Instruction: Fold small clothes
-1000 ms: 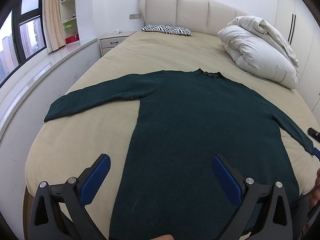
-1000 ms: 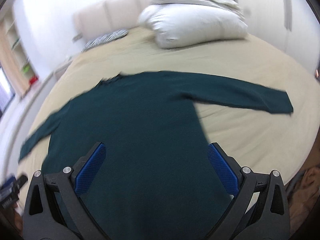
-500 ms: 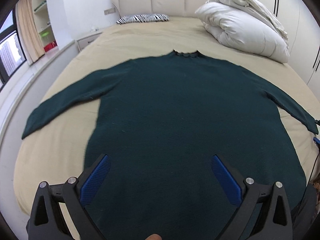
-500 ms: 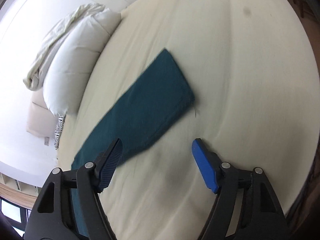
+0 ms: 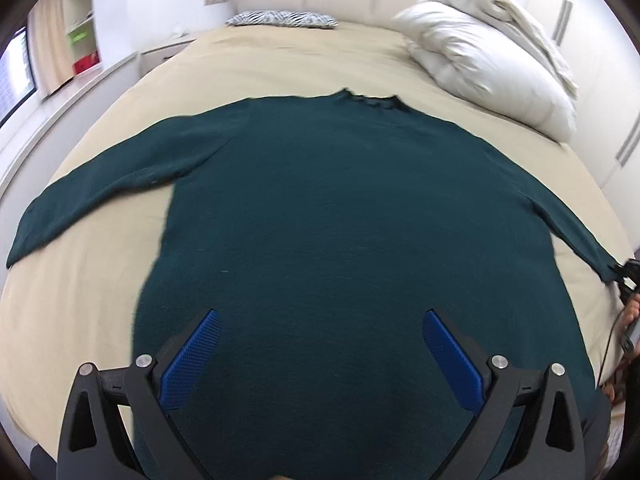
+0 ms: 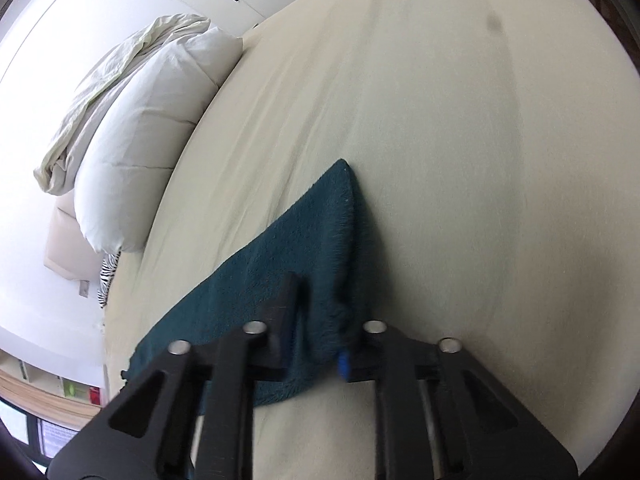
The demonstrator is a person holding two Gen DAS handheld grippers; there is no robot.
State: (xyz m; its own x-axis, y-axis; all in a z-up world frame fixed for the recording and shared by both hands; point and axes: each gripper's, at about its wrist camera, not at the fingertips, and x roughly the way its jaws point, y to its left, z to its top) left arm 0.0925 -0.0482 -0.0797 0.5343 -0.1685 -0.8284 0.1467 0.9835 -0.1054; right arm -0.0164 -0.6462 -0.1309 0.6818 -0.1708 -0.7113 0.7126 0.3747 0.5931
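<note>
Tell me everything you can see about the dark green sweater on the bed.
The dark green sweater is a long-sleeved knit with a small scalloped collar, fuzzy in texture. It lies flat on the beige bed, collar toward the headboard, both sleeves spread outward. The right gripper is shut on the cuff of one sleeve. The left gripper hangs open over the lower body, gripping nothing.

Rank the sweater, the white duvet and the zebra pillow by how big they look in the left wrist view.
1. sweater, by far the largest
2. white duvet
3. zebra pillow, the smallest, though it lies farthest from the camera, so its true size is unsure.
</note>
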